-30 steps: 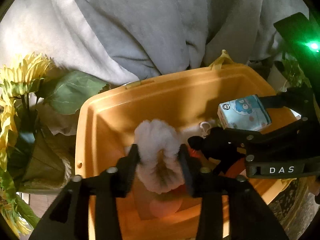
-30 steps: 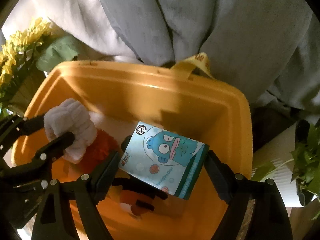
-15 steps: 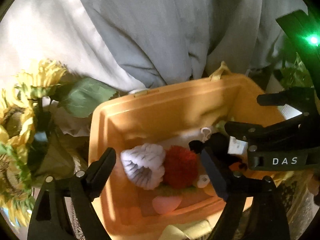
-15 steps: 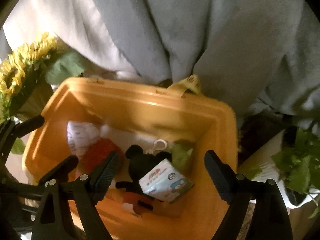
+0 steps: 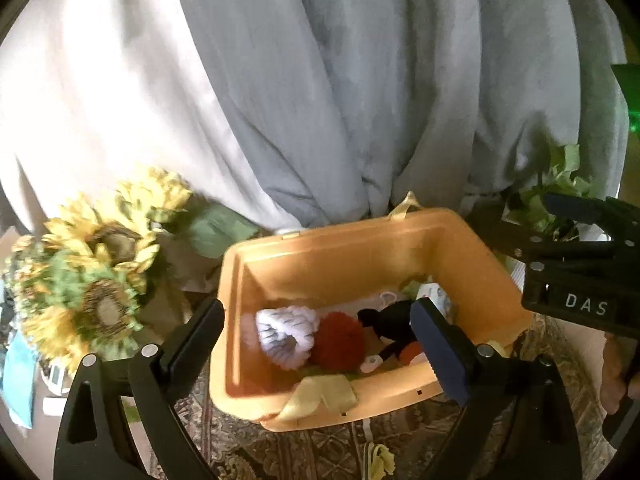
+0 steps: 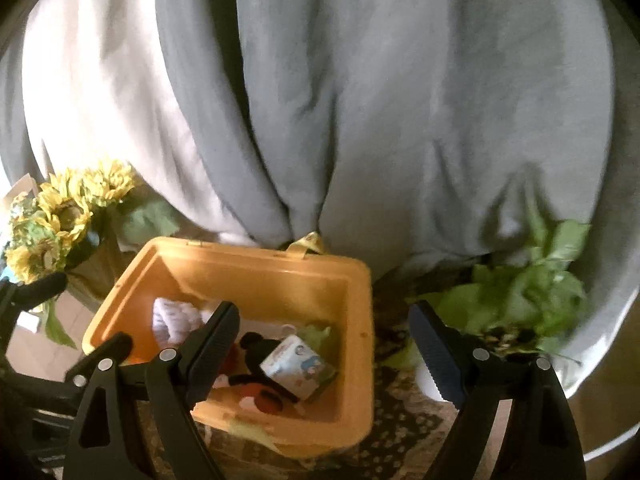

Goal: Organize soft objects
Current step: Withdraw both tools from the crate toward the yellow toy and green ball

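Note:
An orange plastic bin (image 5: 348, 256) (image 6: 256, 276) stands on a patterned cloth. In it lie a white fluffy soft thing (image 5: 286, 330) (image 6: 174, 318), a red pompom (image 5: 338, 342), a black plush mouse (image 5: 386, 322) (image 6: 256, 346) and a light blue tissue pack (image 6: 298, 368) (image 5: 434, 294). My left gripper (image 5: 318, 340) is open and empty, raised above the bin's near side. My right gripper (image 6: 324, 344) is open and empty above the bin; it also shows at the right of the left wrist view (image 5: 580, 264).
A grey and white curtain (image 5: 320, 80) (image 6: 360, 100) hangs behind the bin. Yellow sunflowers (image 5: 96, 264) (image 6: 60, 216) stand to the left. A green leafy plant (image 6: 528, 296) stands to the right. A yellow ribbon handle (image 5: 320, 396) hangs over the bin's near rim.
My left gripper let go of the white fluffy thing and my right let go of the tissue pack; both now lie in the bin. Both grippers opened and pulled up and back.

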{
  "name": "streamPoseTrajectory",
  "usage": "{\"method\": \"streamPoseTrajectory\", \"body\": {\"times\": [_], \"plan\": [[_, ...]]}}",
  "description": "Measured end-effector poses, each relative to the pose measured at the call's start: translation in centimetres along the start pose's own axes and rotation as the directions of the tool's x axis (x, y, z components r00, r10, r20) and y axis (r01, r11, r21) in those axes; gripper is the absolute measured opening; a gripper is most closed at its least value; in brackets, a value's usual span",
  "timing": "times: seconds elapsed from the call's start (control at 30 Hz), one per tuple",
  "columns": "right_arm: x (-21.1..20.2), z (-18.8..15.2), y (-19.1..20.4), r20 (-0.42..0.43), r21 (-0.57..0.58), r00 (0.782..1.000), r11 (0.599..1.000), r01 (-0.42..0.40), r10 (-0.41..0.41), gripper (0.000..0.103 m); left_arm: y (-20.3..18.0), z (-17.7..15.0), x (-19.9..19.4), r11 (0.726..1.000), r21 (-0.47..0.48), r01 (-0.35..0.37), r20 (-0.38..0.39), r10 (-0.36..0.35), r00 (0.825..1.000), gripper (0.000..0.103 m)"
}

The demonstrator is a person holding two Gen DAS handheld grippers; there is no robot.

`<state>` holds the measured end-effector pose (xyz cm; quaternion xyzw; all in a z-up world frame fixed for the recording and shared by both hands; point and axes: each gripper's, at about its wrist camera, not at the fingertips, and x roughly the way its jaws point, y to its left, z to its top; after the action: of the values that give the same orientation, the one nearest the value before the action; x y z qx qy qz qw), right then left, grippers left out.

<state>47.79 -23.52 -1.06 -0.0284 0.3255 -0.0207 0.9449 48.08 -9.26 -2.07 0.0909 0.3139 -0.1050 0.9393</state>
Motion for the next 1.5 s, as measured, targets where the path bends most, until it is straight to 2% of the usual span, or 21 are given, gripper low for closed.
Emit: {"method": "streamPoseTrajectory", "body": {"times": [0.33, 0.43, 0.53, 0.63, 0.9, 1.1, 1.5], "plan": [[-4.9, -3.9, -0.8, 0.113, 0.043, 0.994, 0.999, -0.016, 0.011, 0.087, -1.1, -3.5, -5.8, 0.997, -0.053, -0.056, 0.137, 0.063, 0.989, 0.096], [-6.0, -5.1, -0.9, 0.134, 0.057, 0.991, 0.998, -0.014, 0.007, 0.087, -1.5, -4.5, -6.9, 0.996, -0.064, -0.061, 0.17, 0.071, 0.983, 0.096], [-6.9, -6.3, -1.2, 0.155, 0.058, 0.988, 0.998, 0.006, -0.015, 0.087, -2.1, -5.8, -7.8, 0.993, -0.051, -0.102, 0.203, 0.11, 0.973, 0.096], [-7.5, -7.5, -1.4, 0.159, 0.068, 0.987, 0.998, 0.014, -0.025, 0.087, -2.8, -7.2, -8.1, 0.993, -0.043, -0.113, 0.204, 0.12, 0.972, 0.096], [-6.9, -11.2, -1.4, 0.093, 0.074, 0.995, 0.997, 0.016, -0.023, 0.087, -3.7, -10.1, -7.6, 0.994, -0.042, -0.1, 0.157, 0.106, 0.982, 0.096], [-6.0, -13.6, -1.9, 0.022, 0.088, 0.999, 0.996, 0.024, -0.026, 0.087, -4.7, -12.4, -6.6, 0.998, -0.035, -0.059, 0.075, 0.062, 0.995, 0.095], [-3.2, -16.7, -1.9, -0.091, 0.058, 0.995, 0.998, 0.037, -0.032, 0.087, -6.1, -15.3, -3.5, 0.999, 0.023, -0.032, -0.064, 0.034, 0.997, 0.095]]}}
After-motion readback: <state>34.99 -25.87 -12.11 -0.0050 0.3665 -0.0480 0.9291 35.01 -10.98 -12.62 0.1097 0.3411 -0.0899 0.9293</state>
